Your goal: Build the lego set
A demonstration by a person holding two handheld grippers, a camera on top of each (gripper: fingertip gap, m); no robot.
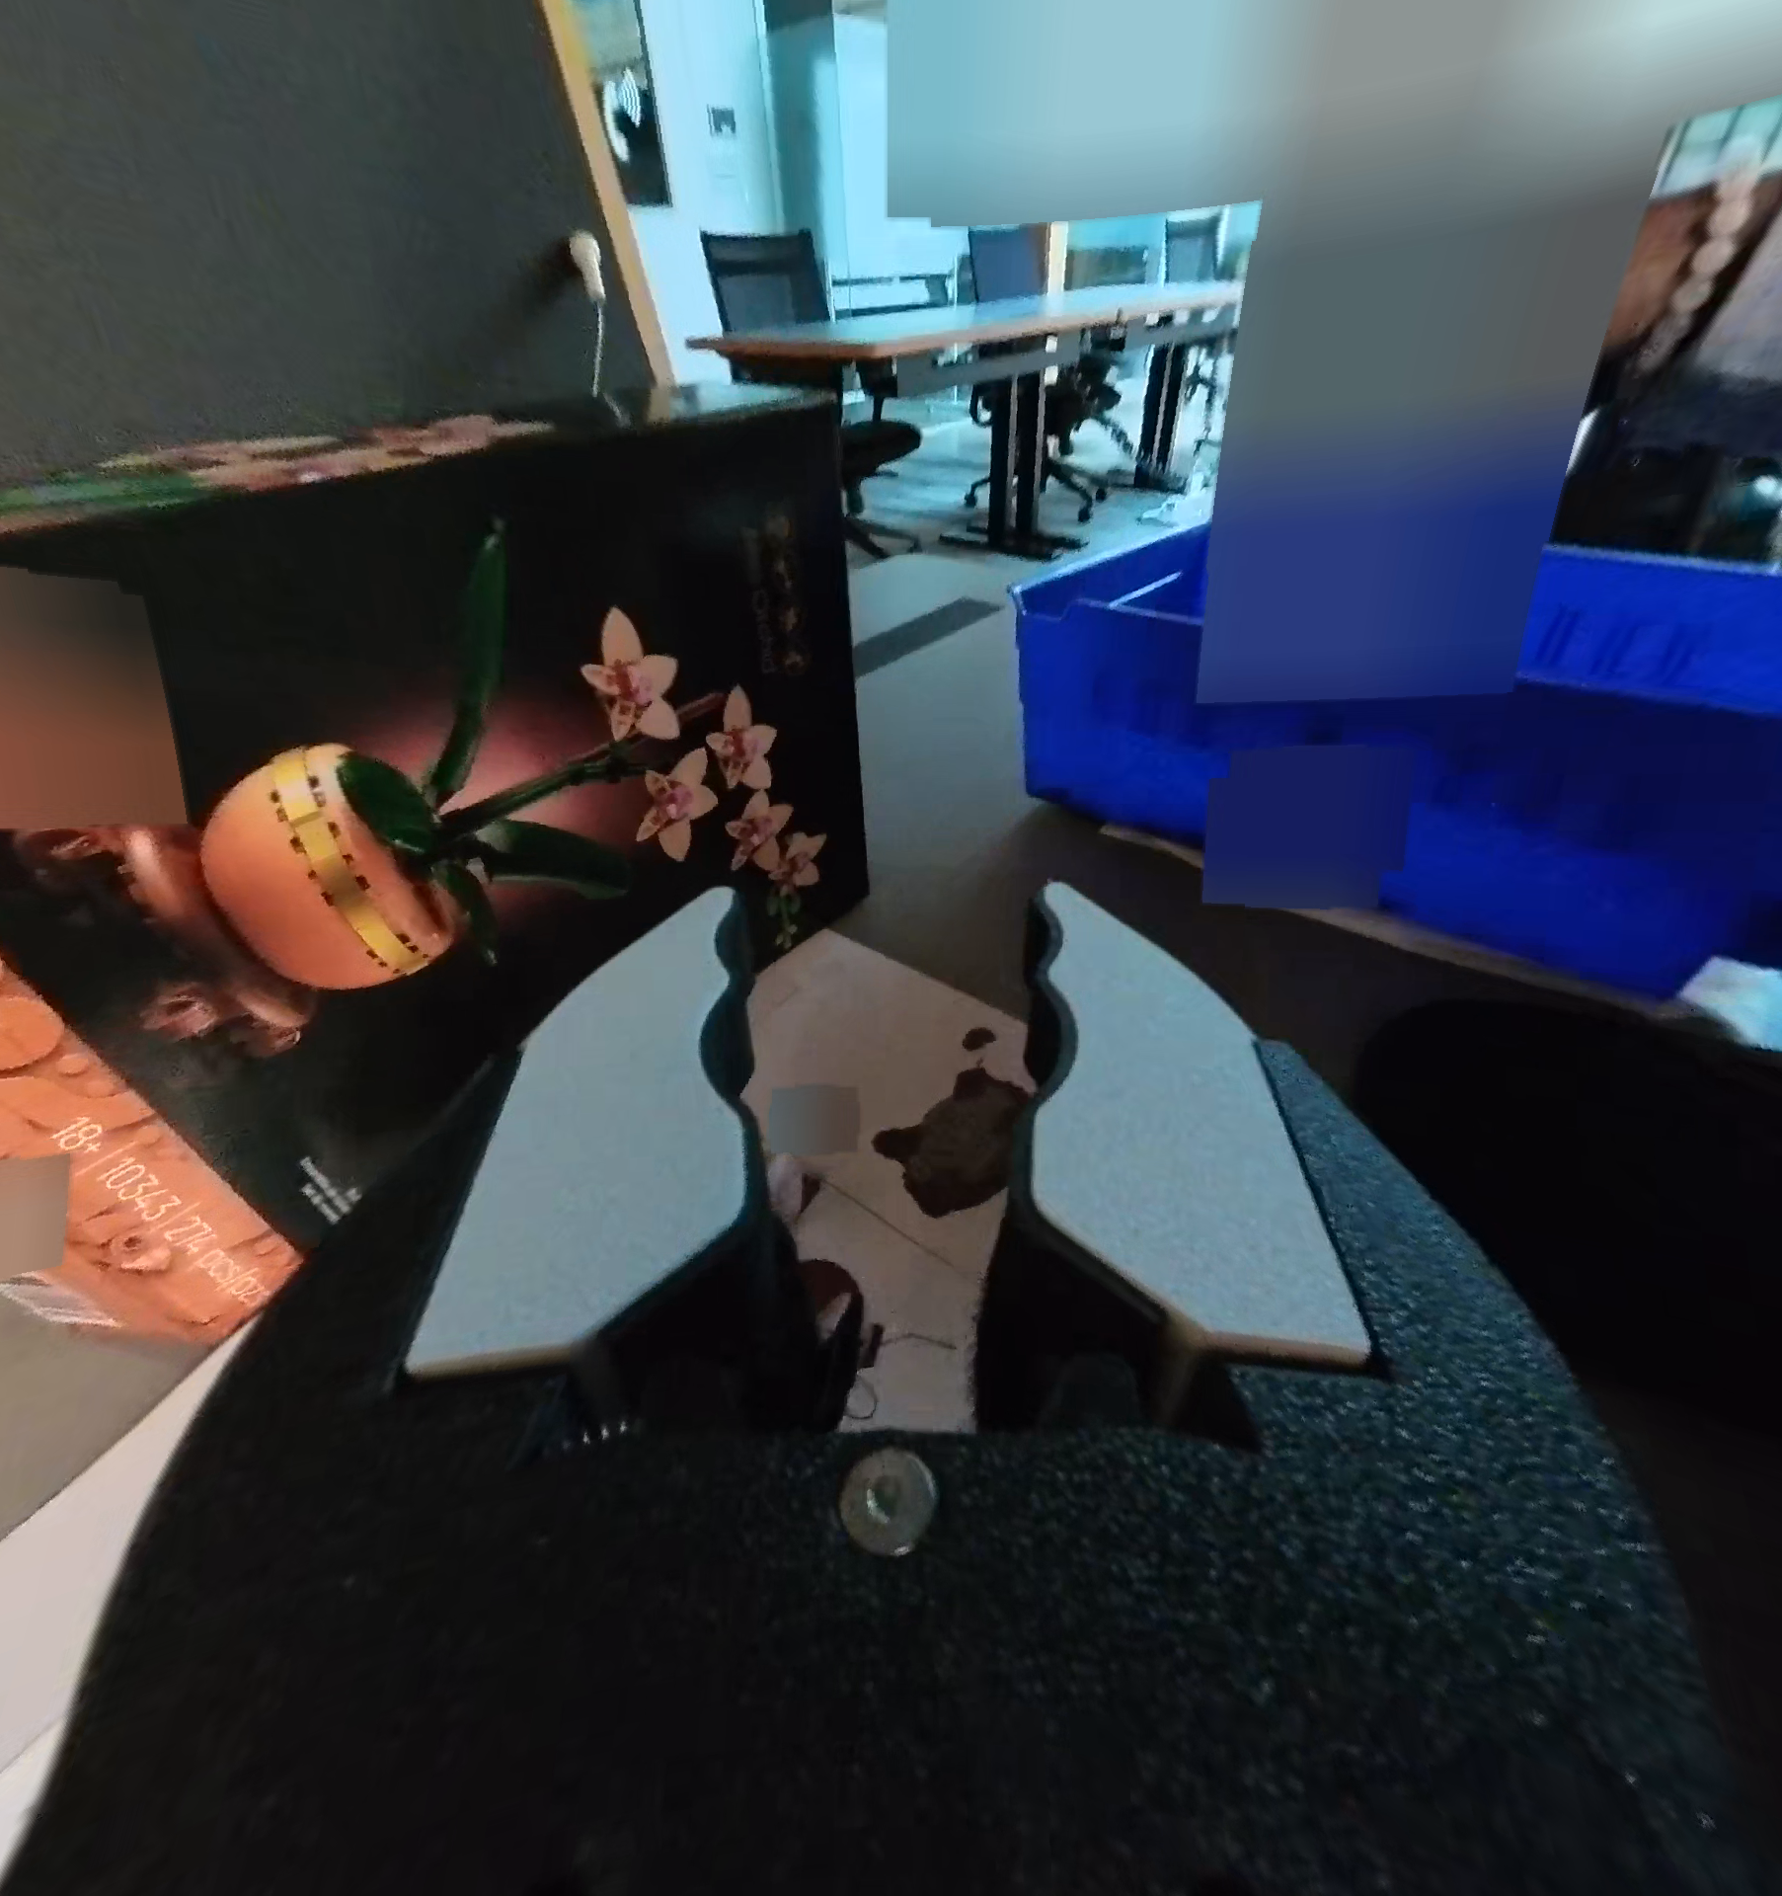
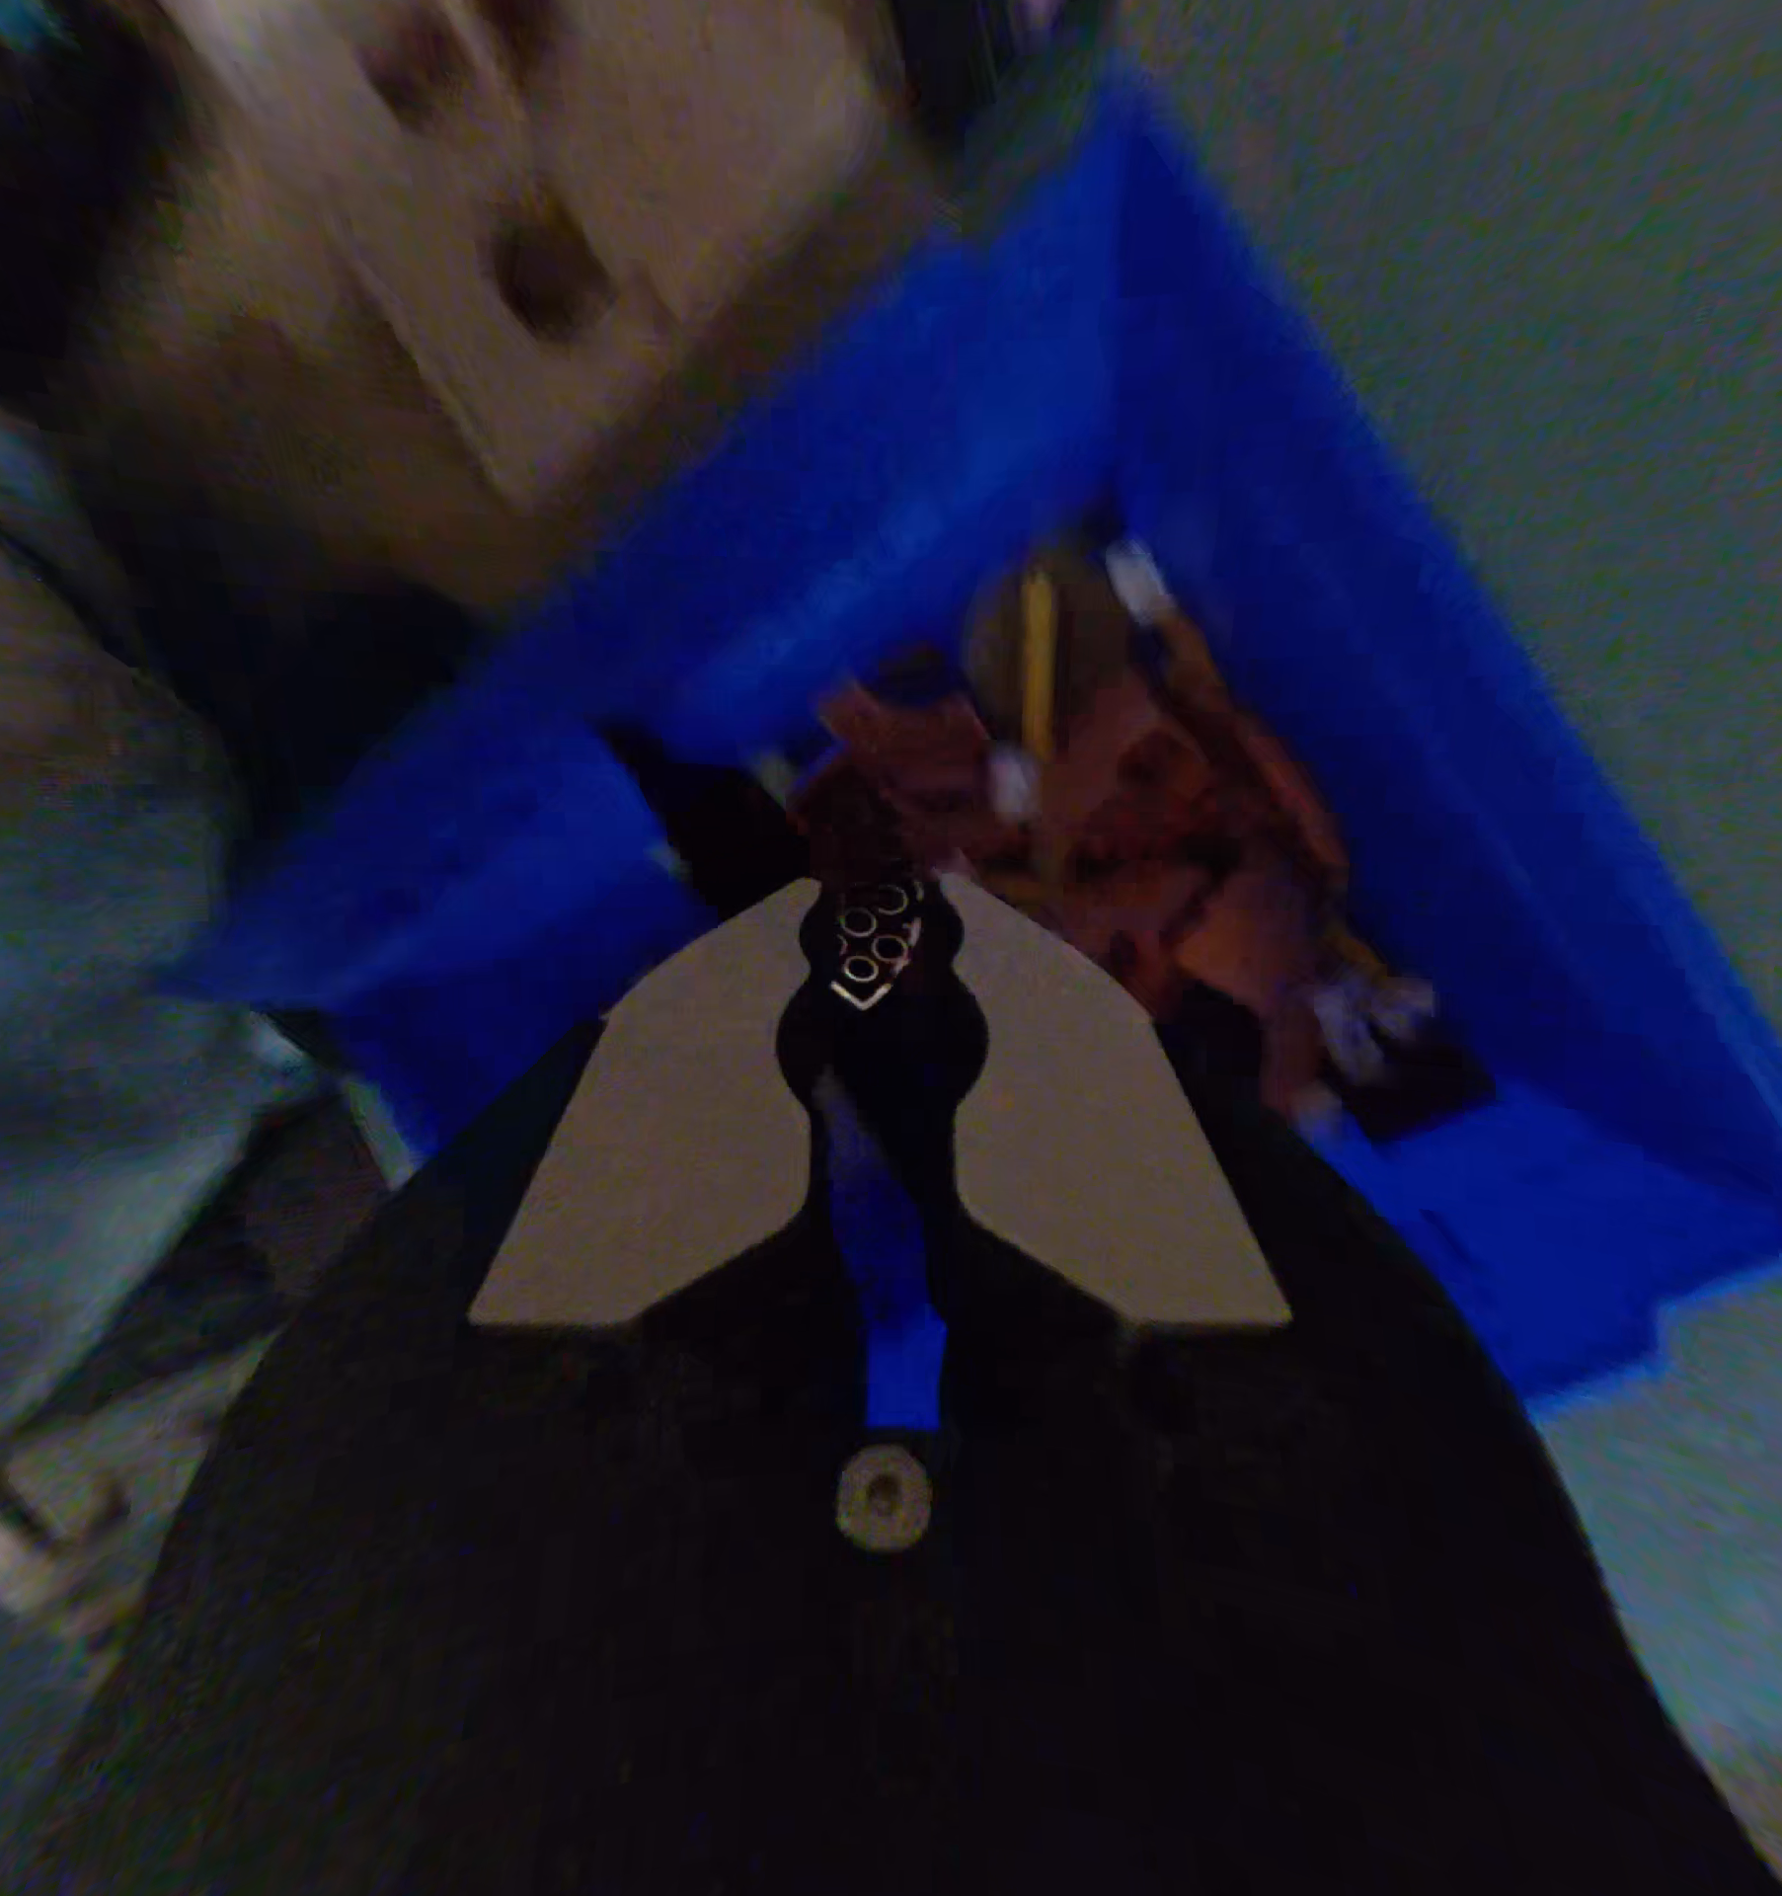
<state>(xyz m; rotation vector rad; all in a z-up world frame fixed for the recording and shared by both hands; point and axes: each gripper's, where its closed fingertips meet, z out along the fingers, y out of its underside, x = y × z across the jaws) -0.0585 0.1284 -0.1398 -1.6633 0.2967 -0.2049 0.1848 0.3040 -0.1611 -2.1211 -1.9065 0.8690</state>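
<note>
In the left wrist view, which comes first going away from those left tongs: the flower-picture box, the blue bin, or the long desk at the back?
1. Flower-picture box: nearest the left tongs, just left of the tips.
2. Blue bin: farther off, ahead to the right.
3. Long desk: farthest, across the room behind.

Left gripper (image 1: 881, 923): fingers parted, nothing between them; poised over a white sheet (image 1: 866, 1026) bearing dark brown blotches, lying flat on the grey table (image 1: 927, 739). Just to its left stands a black box (image 1: 517, 718) printed with a potted orchid, upright, its near corner beside the left fingertip. A blue bin (image 1: 1122, 739) sits across the table to the right. Right gripper (image 2: 881, 923): fingers drawn close about a small dark studded piece (image 2: 874, 939), its round studs catching light, held above the blue bin (image 2: 968, 390). In that bin lies a blurred heap of reddish-brown pieces (image 2: 1153, 821).
</note>
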